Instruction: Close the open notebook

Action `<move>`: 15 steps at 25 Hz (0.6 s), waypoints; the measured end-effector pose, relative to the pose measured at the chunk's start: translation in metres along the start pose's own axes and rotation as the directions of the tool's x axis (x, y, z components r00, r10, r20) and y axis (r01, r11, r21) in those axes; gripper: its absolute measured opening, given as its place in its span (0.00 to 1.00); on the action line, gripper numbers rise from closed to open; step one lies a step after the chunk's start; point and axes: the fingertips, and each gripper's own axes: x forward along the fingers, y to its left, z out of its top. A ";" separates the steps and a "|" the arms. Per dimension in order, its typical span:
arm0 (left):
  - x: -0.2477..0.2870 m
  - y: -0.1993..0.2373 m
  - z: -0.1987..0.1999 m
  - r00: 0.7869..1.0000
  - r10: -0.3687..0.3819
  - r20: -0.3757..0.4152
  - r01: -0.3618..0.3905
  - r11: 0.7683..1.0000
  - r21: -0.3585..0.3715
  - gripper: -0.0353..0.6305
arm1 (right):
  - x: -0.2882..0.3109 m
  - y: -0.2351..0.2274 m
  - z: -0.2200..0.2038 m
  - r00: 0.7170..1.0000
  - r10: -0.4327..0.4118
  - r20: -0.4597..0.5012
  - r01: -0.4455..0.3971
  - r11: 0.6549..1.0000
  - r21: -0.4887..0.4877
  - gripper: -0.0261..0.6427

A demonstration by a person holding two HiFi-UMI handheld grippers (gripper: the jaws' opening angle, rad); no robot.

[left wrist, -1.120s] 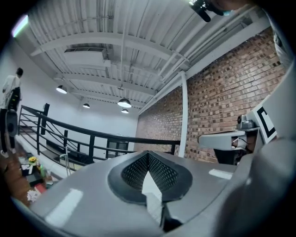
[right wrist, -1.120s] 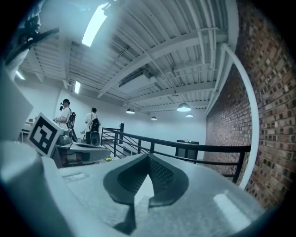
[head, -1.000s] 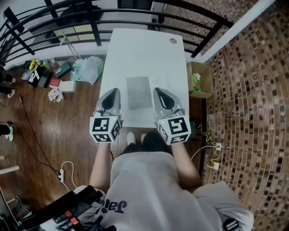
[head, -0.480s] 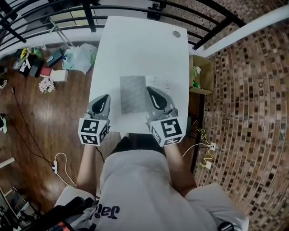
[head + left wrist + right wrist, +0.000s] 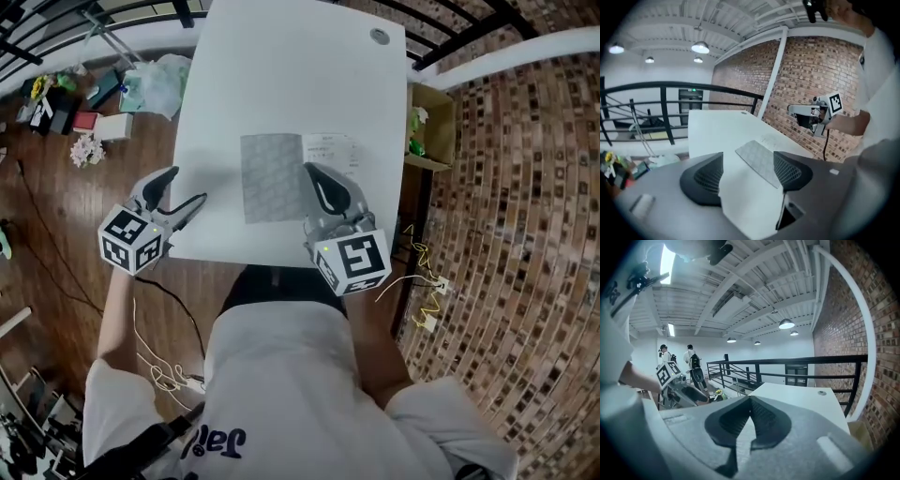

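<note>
Notebook (image 5: 272,178), a thin one with a grey patterned left half and a white right page, lies open, and closing it has not yet begun. Nearest the person, the grey left gripper with its marker cube (image 5: 187,186) has swung out to the near left edge of the white bench (image 5: 300,75). Its jaws have just been opening and now stand wide with nothing between the pads. That looks like readying to take the grey half's outer edge and fold it over. The grey right gripper (image 5: 314,173) has its jaws together and empty, its tip over the notebook near the fold. Whether it presses on the paper I cannot tell. Beyond them, the notebook rests flat on the bench's near half, roughly square to it. The grey half is finely textured, the white page carries faint writing along its top, and no page is lifted.
</note>
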 end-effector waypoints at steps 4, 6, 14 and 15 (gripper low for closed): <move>0.028 -0.003 -0.026 0.992 -0.113 -0.057 0.100 0.976 -0.193 0.69 | -0.001 0.000 -0.012 1.000 0.008 -0.025 -0.008 1.000 0.006 0.02; 0.044 -0.010 -0.034 0.989 -0.140 -0.046 0.123 0.954 -0.272 0.67 | -0.002 0.000 -0.014 0.999 0.011 -0.030 -0.011 1.000 0.005 0.02; 0.102 -0.027 -0.067 0.979 -0.188 -0.073 0.130 0.863 -0.488 0.57 | -0.013 -0.005 -0.021 0.999 0.001 -0.036 -0.001 1.000 -0.001 0.02; 0.106 -0.029 -0.071 0.977 -0.198 -0.079 0.131 0.850 -0.511 0.56 | -0.015 -0.006 -0.022 0.999 -0.002 -0.039 0.002 1.000 0.000 0.02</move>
